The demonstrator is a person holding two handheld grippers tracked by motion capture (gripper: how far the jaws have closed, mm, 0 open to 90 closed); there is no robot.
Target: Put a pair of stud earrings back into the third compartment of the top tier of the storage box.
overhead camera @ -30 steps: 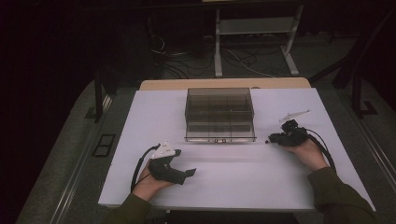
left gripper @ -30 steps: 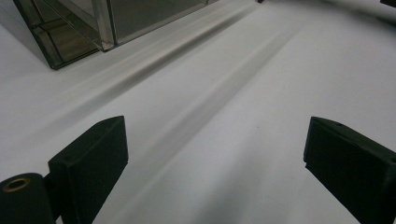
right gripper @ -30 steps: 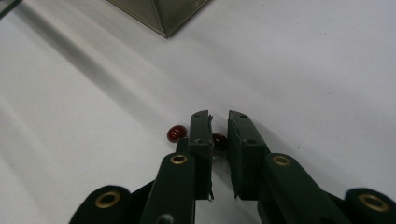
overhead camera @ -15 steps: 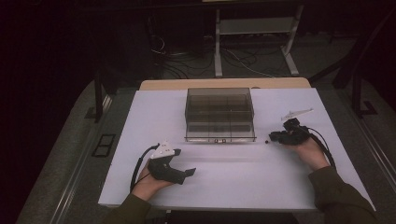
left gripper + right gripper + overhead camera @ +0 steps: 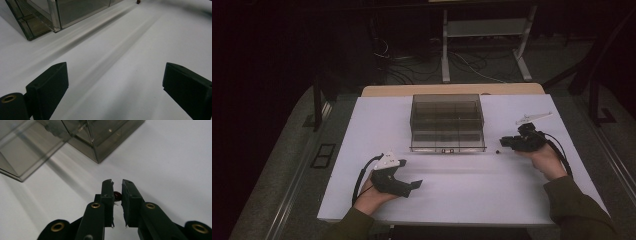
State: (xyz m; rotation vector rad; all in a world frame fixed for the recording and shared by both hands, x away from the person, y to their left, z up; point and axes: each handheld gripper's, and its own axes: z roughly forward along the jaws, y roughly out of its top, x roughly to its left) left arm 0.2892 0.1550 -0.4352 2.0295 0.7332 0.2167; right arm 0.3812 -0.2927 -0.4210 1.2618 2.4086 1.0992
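A small dark red bead [image 5: 498, 151] lies on the white table [image 5: 452, 195], just off the front right corner of the smoky clear compartment box [image 5: 447, 122]. My right gripper [image 5: 503, 144] hovers right beside the bead. In the right gripper view its jaws stand a narrow gap apart, and the bead [image 5: 117, 195] shows in that gap against the left jaw. I cannot tell whether they pinch it. My left gripper [image 5: 414, 185] rests at the front left of the table, jaws wide open with nothing between them.
A thin white plastic piece [image 5: 532, 118] lies behind the right hand. The box corner [image 5: 37, 17] stands ahead of the left gripper. A wooden board edge [image 5: 452, 89] runs behind the box. Bare table spreads between both hands.
My right gripper has crept slightly left toward the bead. The bead and the left gripper have stayed where they were.
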